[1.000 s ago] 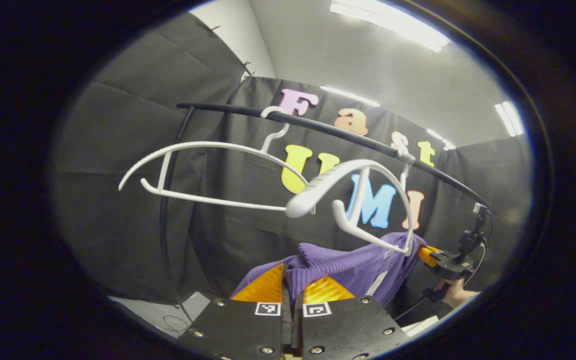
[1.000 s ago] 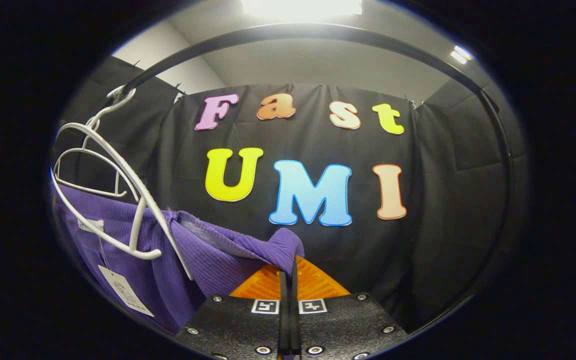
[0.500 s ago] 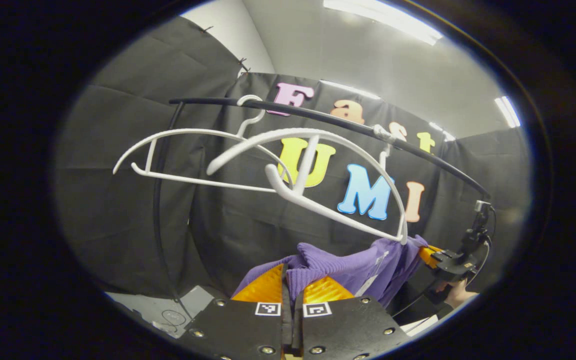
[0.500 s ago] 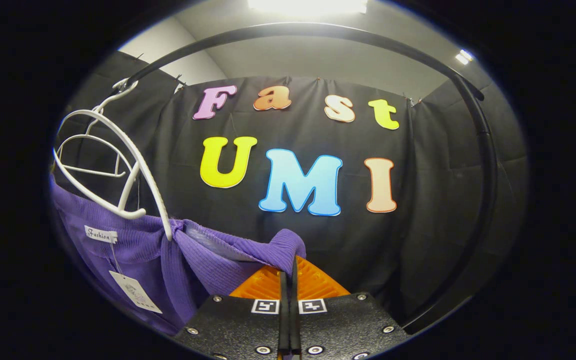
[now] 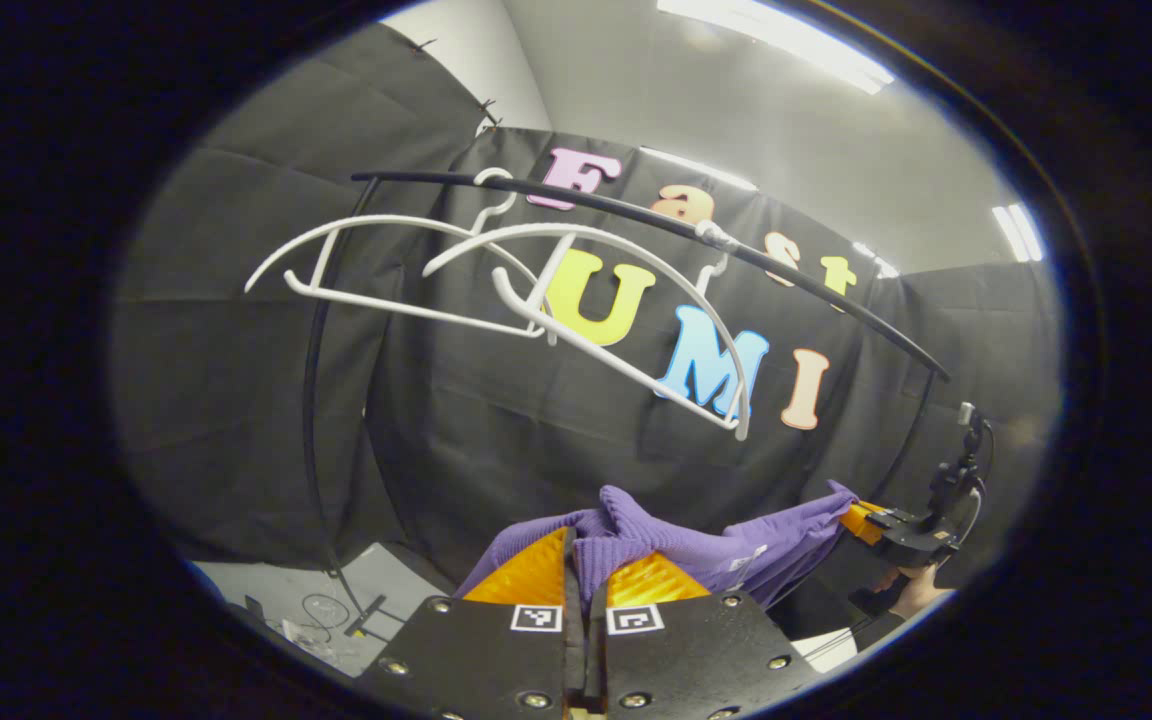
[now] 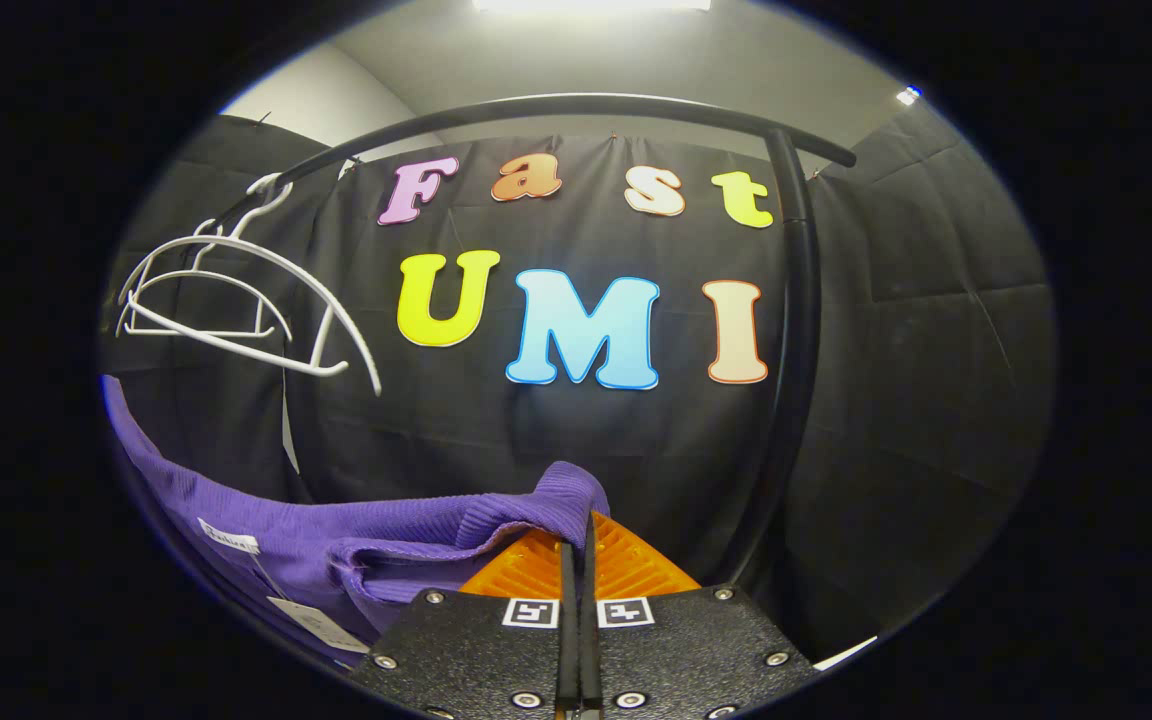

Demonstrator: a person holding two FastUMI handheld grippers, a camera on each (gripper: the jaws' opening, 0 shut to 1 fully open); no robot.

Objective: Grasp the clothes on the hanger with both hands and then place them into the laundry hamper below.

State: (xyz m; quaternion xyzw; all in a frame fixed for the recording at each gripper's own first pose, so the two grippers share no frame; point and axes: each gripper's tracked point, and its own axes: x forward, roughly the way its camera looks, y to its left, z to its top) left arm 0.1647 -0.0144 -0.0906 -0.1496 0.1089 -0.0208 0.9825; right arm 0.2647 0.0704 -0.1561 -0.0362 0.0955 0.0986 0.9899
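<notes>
A purple ribbed knit garment [image 5: 696,540] hangs stretched between my two grippers, free of the hangers. My left gripper [image 5: 581,545] is shut on one bunched end of it. My right gripper [image 6: 581,525] is shut on the other end [image 6: 546,500], and the cloth sags away to the left with a white tag [image 6: 311,620]. In the left gripper view the right gripper [image 5: 886,525] shows far right, held by a hand [image 5: 911,600]. Two bare white hangers [image 5: 596,300] [image 6: 246,310] hang on the black rail [image 5: 636,215] above the garment.
The black rail [image 6: 556,110] curves overhead, with an upright post [image 6: 791,330] at the right and another post [image 5: 311,400] at the left. Grey floor with cables [image 5: 336,610] lies low on the left.
Both grippers have dropped lower with the garment. The cloth has slipped off the near hanger's tip, and that hanger now swings bare above it.
</notes>
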